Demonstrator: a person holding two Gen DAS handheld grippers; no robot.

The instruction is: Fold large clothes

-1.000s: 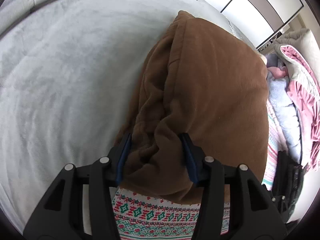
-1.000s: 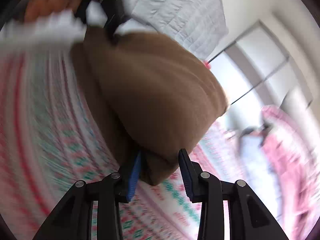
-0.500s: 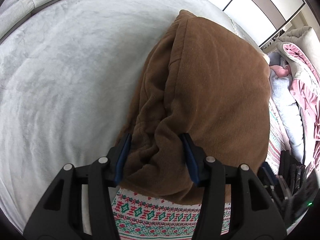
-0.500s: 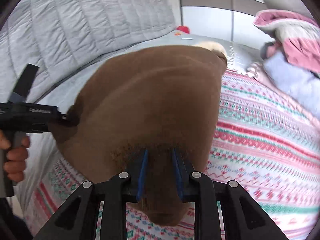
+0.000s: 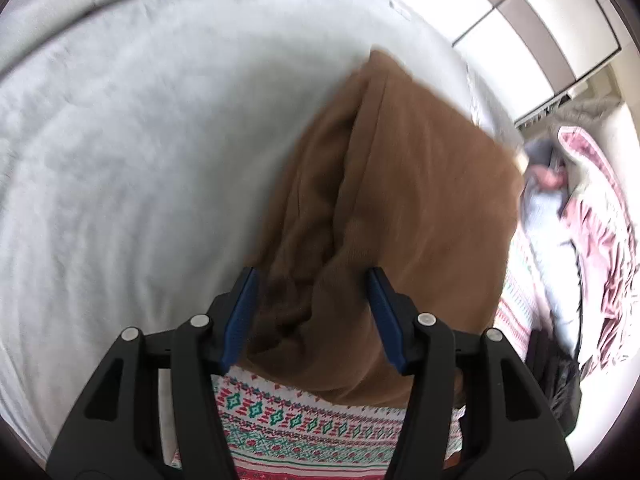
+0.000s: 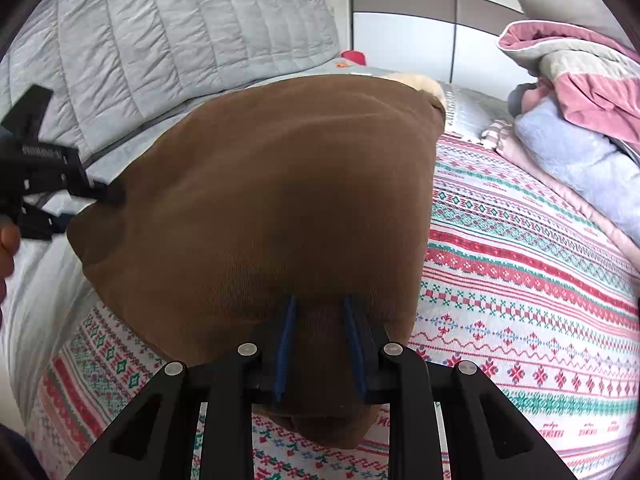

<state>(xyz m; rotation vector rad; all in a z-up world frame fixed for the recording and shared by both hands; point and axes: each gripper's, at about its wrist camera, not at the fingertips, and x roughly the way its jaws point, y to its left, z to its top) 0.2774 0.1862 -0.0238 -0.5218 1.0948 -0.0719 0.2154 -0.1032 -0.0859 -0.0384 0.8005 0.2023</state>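
A large brown fleece garment (image 5: 420,208) is held up, folded, over the bed. In the left wrist view my left gripper (image 5: 314,280) is shut on a thick bunched edge of it, the fabric filling the gap between the blue pads. In the right wrist view my right gripper (image 6: 318,308) is shut on the near edge of the brown garment (image 6: 280,200), pads close together. The left gripper (image 6: 108,196) also shows at the left of that view, pinching the garment's far corner.
A patterned red, green and white blanket (image 6: 520,280) lies under the garment. A grey quilt (image 6: 180,40) covers the bed behind. A pile of pink and light blue clothes (image 6: 580,120) sits at the right. A white wardrobe (image 5: 540,20) stands beyond.
The right gripper swung around and closed tighter on the garment's near edge. The garment now hangs spread between both grippers. The left view has shifted slightly and is blurred.
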